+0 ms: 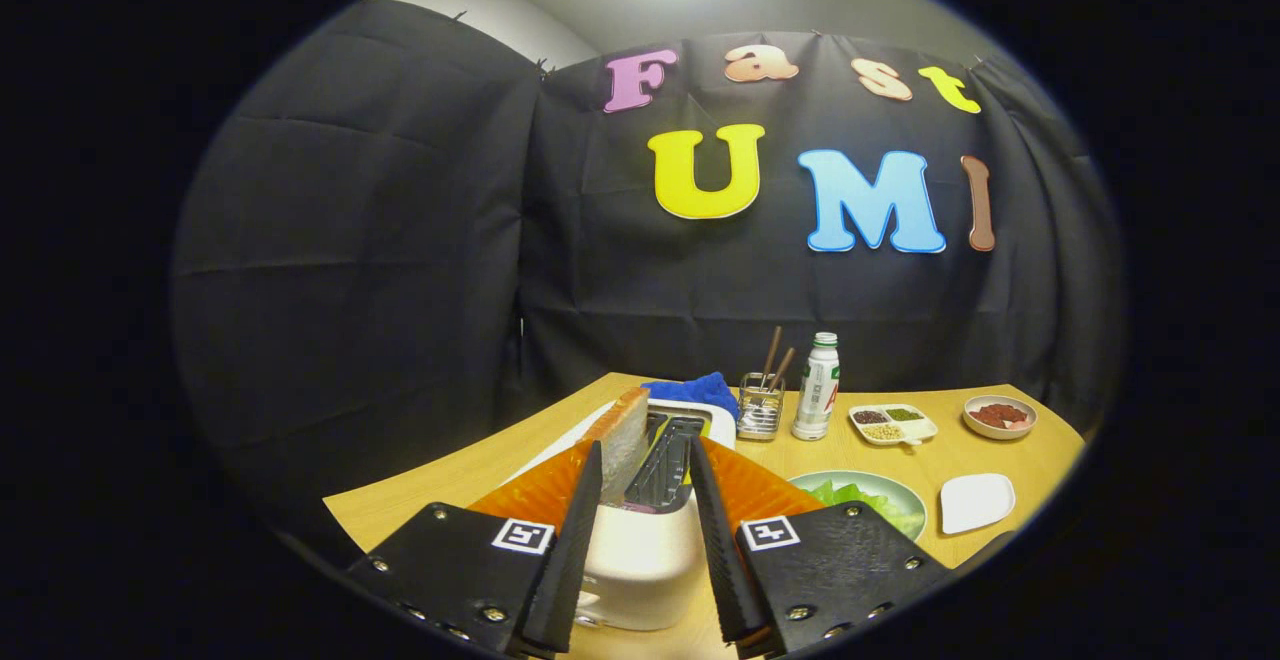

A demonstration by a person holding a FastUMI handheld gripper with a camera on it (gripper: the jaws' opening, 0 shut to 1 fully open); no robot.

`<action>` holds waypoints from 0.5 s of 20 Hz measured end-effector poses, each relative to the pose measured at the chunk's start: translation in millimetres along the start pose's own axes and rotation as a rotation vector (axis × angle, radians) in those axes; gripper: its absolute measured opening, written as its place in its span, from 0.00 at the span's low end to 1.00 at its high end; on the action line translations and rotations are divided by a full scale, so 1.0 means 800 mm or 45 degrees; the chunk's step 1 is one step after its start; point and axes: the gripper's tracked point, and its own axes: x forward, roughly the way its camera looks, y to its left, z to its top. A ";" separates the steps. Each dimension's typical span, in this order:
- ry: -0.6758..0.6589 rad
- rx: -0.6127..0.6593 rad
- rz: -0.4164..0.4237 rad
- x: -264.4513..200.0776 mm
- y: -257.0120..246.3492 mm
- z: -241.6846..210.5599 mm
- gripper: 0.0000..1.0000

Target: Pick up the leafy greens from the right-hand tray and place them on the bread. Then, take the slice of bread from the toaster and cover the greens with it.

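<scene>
- Nearest to you, your gripper (645, 460) points forward over a wooden table (1010, 460), its two fingers spread apart with nothing held between them.
- A pale toaster (640, 555) sits in the gap between the fingers, directly below and just ahead of them.
- A slice of bread (622, 430) stands upright in the toaster's left slot, right beside your left finger; you cannot tell whether the finger touches it.
- The toaster's right slot (670, 460) is dark and open, lying between the two fingertips.
- An orange tray (755, 490) lies under the toaster and shows on both sides, behind the fingers.
- To the right of your right finger, a green plate (905, 500) holds the leafy greens (850, 493), partly hidden by the gripper body.
- Just right of that plate lies a small white square dish (977, 500).
- Beyond the toaster you find a blue cloth (695, 388), then a clear holder with chopsticks (762, 405), then a white bottle (817, 385) with a green cap.
- Further right sit a divided dish of seeds (892, 423) and a small bowl of something red (1000, 416).
</scene>
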 end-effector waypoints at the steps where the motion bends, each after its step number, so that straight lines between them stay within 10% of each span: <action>1: 0.007 -0.004 -0.012 0.006 0.005 0.000 0.54; 9: 0.078 -0.027 -0.125 0.056 0.013 -0.018 0.54; 10: 0.084 -0.013 -0.128 0.056 0.014 -0.016 0.42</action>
